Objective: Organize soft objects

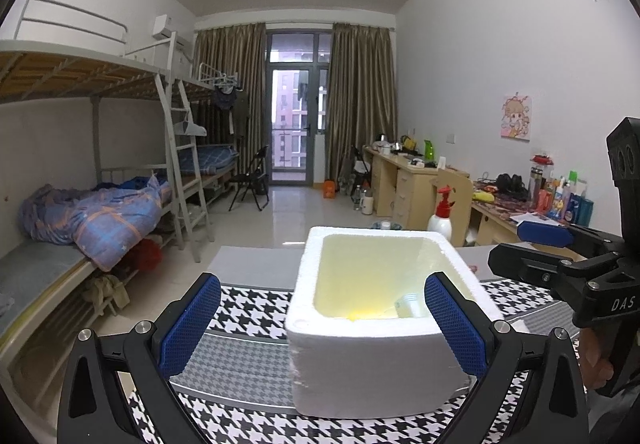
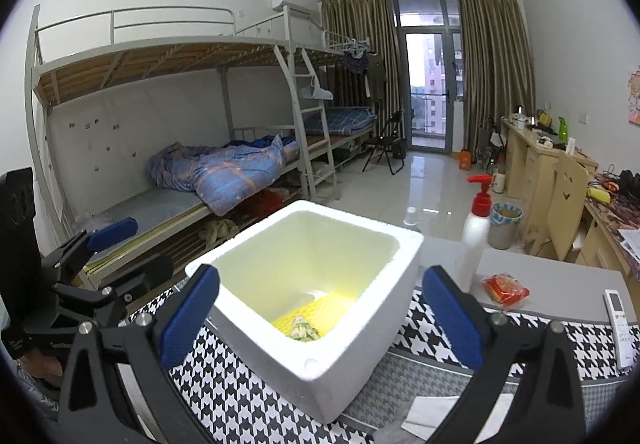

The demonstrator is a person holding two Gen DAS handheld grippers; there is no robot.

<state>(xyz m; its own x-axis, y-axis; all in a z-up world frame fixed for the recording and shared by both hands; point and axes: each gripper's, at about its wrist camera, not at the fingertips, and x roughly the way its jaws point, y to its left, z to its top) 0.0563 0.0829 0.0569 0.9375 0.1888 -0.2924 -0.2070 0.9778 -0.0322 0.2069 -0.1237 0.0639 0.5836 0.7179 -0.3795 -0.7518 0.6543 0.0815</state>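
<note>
One white, thick-walled foam box (image 2: 320, 308), rectangular, is set on the houndstooth cloth (image 2: 224, 384), a yellow waffled sponge (image 2: 316, 314) and small soft toy (image 2: 304, 328) seen inside, with left gripper (image 1: 322, 328) and right gripper (image 2: 320, 324) fingers spread empty.

a shared dormitory room: metal bunk beds (image 2: 168, 115) with ladder (image 2: 316, 123) along one wall, a rumpled blue quilt (image 2: 224, 171) on a lower bunk, wooden study desks (image 1: 404, 179) cluttered with bottles opposite, a folding chair (image 1: 252, 179), brown curtains (image 1: 360, 91) framing a balcony door (image 1: 296, 111), air conditioner (image 2: 290, 1) above.
</note>
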